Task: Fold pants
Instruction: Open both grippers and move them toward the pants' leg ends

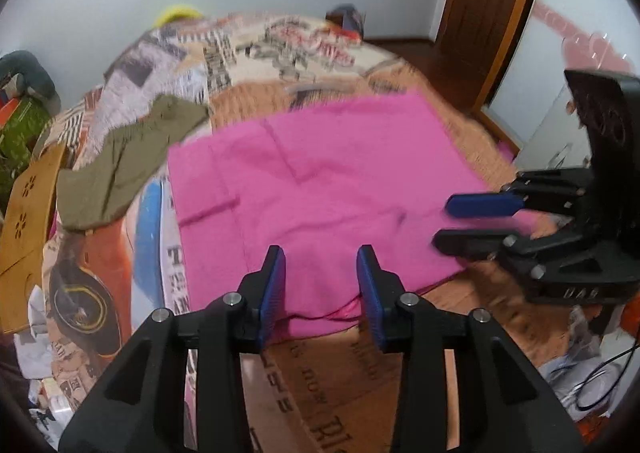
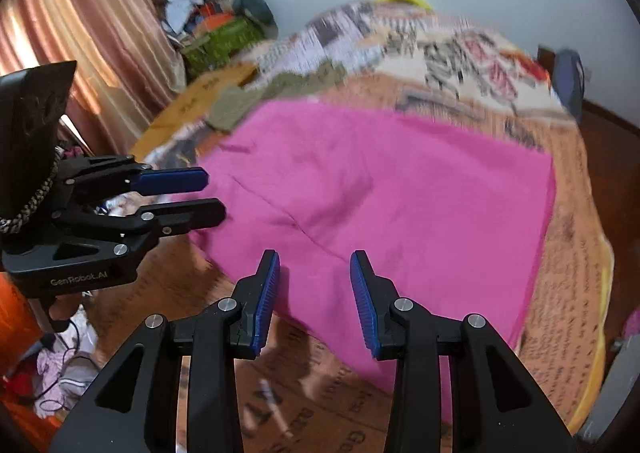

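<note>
Pink pants (image 1: 320, 181) lie folded flat in a rough rectangle on the bed; they also show in the right wrist view (image 2: 400, 205). My left gripper (image 1: 321, 257) is open and empty, just above the near edge of the pants; it also shows at the left of the right wrist view (image 2: 214, 195). My right gripper (image 2: 314, 263) is open and empty over the near edge of the pants, to the right of the left one; it also shows in the left wrist view (image 1: 442, 221).
An olive green garment (image 1: 128, 157) lies on the patterned bedspread (image 1: 280, 49) at the far left of the pants. A wooden board (image 1: 24, 221) leans at the bed's left. A wooden door (image 1: 488, 5) stands at the back right. Curtains (image 2: 80, 25) hang left.
</note>
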{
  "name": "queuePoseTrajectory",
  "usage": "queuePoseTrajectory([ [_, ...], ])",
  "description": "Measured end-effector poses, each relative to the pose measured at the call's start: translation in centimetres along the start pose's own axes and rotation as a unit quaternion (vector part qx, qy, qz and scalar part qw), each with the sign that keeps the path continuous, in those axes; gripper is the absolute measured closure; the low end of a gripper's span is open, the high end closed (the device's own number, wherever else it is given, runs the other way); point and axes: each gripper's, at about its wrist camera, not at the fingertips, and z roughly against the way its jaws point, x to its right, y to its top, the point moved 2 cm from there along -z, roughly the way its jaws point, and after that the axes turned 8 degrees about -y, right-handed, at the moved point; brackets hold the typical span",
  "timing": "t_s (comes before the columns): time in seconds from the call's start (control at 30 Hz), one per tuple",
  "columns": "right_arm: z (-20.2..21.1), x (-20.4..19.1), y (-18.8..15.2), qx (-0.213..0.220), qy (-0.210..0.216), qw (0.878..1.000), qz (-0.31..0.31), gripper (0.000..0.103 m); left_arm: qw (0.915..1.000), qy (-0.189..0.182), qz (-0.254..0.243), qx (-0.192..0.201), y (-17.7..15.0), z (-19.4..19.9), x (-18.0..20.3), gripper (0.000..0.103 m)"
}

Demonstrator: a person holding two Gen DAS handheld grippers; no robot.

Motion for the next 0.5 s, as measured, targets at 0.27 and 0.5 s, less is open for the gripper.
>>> queuePoseTrajectory([
  [0.27, 1.1, 4.7, -3.0, -0.002, -0.020, 0.998, -0.056, 0.070, 0.9997, 0.025, -0.006, -0.002, -1.8, 0.1, -1.9, 0.065],
  [0.5, 2.1, 8.4, -5.5, -0.016, -0.066, 0.994, -0.088, 0.069, 0.9995, 0.017, 0.025, 0.003, -2.7, 0.6, -3.9, 0.062],
])
